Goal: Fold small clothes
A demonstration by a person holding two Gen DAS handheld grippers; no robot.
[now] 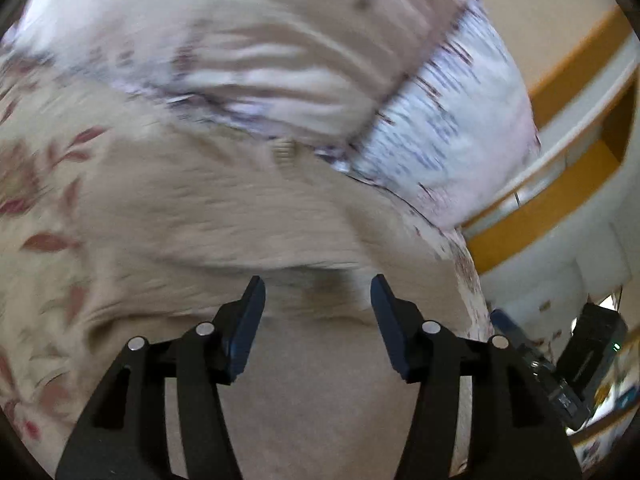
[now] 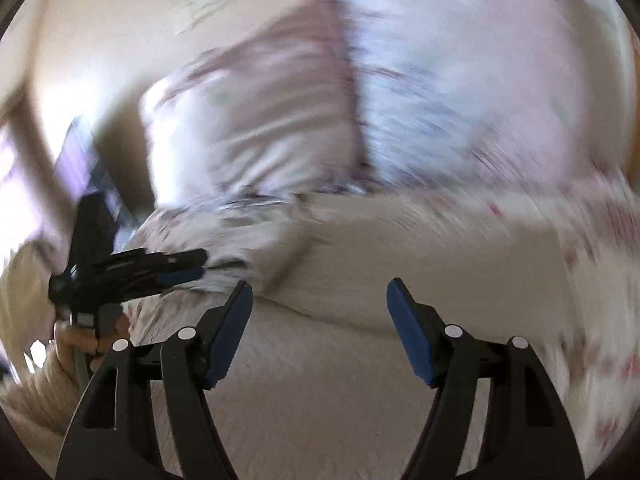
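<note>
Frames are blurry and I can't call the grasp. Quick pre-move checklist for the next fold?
1. Left gripper open, nothing between its fingers: ok.
2. Right gripper open, nothing held: ok.
3. Beige cloth in front of both grippers, within view: ok.
4. Cloth lying flat: not ok, a ridge and wrinkles run across it.
5. Cloth's edges and corners located: cannot tell, motion blur.
6. Pillow clear of the cloth: cannot tell, it lies right behind.
</note>
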